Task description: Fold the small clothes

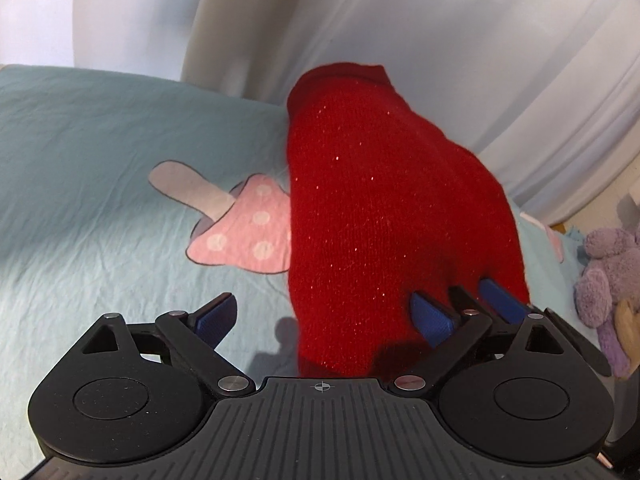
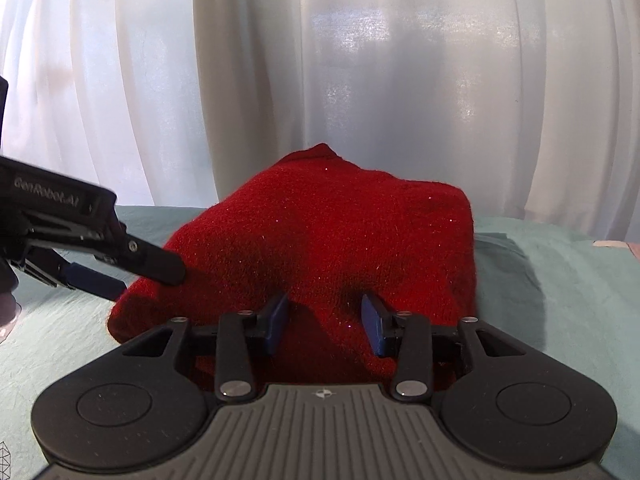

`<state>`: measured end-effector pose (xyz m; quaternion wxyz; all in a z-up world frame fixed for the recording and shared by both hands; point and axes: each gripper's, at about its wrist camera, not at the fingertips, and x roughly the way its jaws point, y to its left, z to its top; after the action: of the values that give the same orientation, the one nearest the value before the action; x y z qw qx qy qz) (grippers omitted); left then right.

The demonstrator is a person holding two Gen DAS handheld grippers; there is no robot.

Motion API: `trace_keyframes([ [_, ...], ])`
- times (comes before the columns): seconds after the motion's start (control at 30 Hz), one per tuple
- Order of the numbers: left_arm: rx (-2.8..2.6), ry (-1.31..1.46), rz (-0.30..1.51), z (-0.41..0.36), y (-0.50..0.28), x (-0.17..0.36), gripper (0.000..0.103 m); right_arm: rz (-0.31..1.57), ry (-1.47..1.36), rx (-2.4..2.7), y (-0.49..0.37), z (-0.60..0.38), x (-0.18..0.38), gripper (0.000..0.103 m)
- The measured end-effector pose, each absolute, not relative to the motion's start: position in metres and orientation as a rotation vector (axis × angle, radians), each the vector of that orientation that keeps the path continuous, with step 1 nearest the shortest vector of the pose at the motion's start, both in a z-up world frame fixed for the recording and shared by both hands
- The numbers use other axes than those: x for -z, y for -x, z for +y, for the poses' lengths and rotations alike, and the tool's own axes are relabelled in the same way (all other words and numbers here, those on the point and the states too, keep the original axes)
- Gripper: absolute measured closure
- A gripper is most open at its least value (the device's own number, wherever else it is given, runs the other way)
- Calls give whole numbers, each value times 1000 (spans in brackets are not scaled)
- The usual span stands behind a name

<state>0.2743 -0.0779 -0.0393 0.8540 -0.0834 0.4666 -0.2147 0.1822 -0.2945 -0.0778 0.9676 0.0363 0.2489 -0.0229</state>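
Both claws are at the red sweater (image 1: 380, 216), which lies on the bed sheet (image 1: 100, 160) in a thick bundle, partly over a pink mushroom print (image 1: 248, 236). Left claw (image 1: 324, 316) stands wide open, with the near edge of the sweater between its fingers but not pressed. Right claw (image 2: 326, 320) is half open over the cloth, and its pads (image 2: 278, 320) hold nothing. I judge that the folding is almost finished; perhaps only smoothing or putting aside is left.
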Motion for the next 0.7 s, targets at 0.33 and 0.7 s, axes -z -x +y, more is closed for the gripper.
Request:
trace_keyframes([
  [0.33,493,156,1004,-76,-280,56,1,547,-56,88,-190,-287,74,62],
  [0.7,543,215,1023,-67,-287,60,0,641,-147,54,-193,-305,48,39],
])
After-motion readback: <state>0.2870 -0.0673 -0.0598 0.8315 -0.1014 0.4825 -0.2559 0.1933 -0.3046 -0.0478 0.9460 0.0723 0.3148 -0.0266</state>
